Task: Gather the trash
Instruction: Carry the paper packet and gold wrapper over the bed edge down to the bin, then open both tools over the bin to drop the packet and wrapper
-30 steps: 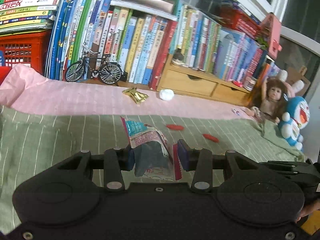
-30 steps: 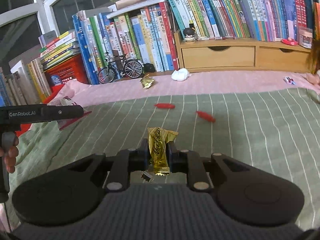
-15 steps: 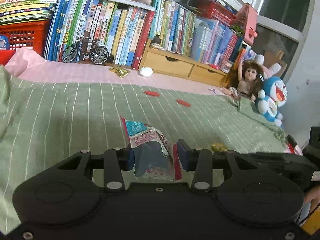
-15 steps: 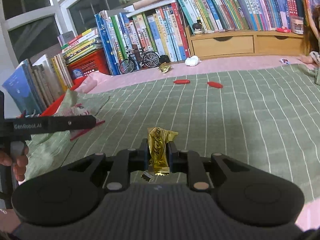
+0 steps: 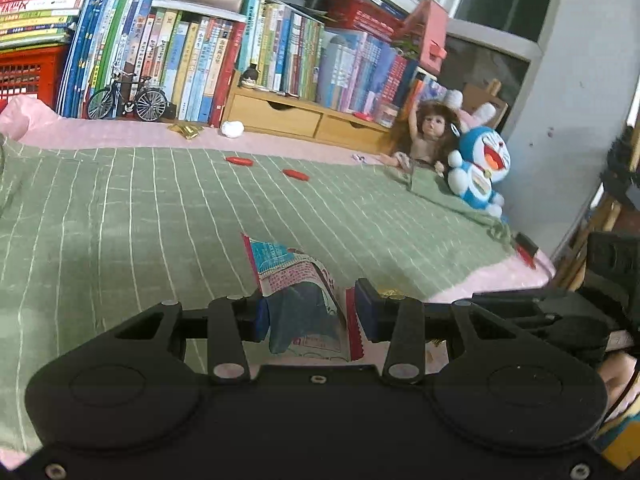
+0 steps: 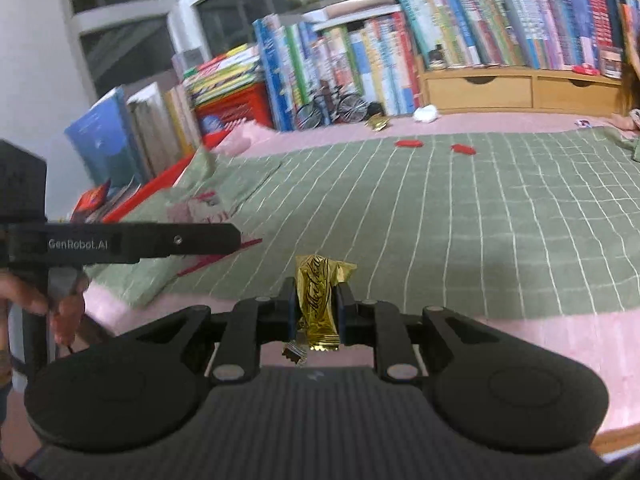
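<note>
Both claws are loaded: the left claw (image 5: 310,314) pinches a crumpled snack bag (image 5: 298,280), the right claw (image 6: 316,310) is pressed onto a gold wrapper (image 6: 320,300) with script lettering I cannot read. Still on the bed (image 5: 140,220): two red scraps (image 5: 239,161), another gold wrapper (image 5: 185,131) and a white wad (image 5: 232,128) by the books. No bin shows. The left tool reads "GenRobot.AI".

Books (image 5: 192,60), toy bicycle (image 5: 127,98), doll (image 5: 426,136)
</note>
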A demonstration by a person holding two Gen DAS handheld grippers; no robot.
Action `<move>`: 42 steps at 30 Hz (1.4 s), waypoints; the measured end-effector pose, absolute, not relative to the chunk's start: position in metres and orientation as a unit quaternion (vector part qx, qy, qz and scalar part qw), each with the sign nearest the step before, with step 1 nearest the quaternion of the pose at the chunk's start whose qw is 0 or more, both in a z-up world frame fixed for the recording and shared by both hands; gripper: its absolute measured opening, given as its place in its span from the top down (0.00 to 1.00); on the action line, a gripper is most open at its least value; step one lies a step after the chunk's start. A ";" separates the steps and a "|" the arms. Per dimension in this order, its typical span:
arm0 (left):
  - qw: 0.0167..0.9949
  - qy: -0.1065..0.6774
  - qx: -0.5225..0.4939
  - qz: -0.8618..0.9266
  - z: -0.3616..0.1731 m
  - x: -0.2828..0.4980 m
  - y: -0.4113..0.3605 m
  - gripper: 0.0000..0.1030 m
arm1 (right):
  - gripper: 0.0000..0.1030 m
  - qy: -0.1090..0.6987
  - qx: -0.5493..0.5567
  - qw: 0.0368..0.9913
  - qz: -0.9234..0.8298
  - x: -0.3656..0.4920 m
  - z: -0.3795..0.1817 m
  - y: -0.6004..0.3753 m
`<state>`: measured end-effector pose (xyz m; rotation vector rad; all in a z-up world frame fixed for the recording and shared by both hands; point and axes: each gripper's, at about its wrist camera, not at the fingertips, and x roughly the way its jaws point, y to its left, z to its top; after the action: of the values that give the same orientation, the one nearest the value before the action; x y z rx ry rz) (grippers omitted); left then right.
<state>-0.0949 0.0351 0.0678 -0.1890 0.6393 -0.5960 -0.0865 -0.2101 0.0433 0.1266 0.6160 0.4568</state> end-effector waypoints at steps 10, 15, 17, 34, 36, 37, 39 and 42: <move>0.889 0.334 -0.089 -0.301 0.045 -0.143 0.037 0.61 | 0.77 0.313 0.057 0.923 0.215 -0.122 0.030 -0.209; 0.892 0.332 -0.077 -0.297 0.040 -0.170 0.043 0.61 | 0.77 0.329 0.057 0.915 0.227 -0.141 0.020 -0.206; 0.890 0.333 -0.081 -0.300 0.039 -0.180 0.046 0.61 | 0.77 0.338 0.069 0.910 0.231 -0.146 0.015 -0.207; 0.853 0.407 -0.086 -0.315 -0.020 -0.232 0.029 0.61 | 0.76 0.400 0.078 0.885 0.226 -0.182 -0.033 -0.198; 0.849 0.420 -0.088 -0.309 -0.033 -0.231 0.028 0.61 | 0.76 0.411 0.072 0.882 0.220 -0.184 -0.042 -0.196; 0.847 0.426 -0.089 -0.306 -0.039 -0.230 0.028 0.61 | 0.76 0.419 0.069 0.880 0.214 -0.185 -0.046 -0.196; 0.842 0.439 -0.086 -0.301 -0.050 -0.230 0.025 0.61 | 0.76 0.433 0.073 0.874 0.207 -0.187 -0.055 -0.197; 0.837 0.455 -0.073 -0.295 -0.064 -0.228 0.022 0.60 | 0.76 0.448 0.086 0.867 0.200 -0.189 -0.066 -0.199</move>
<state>-0.2280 0.0218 -0.0644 -0.1554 0.9633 -0.6250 -0.1886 -0.1993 -0.0656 0.1799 0.9389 0.4179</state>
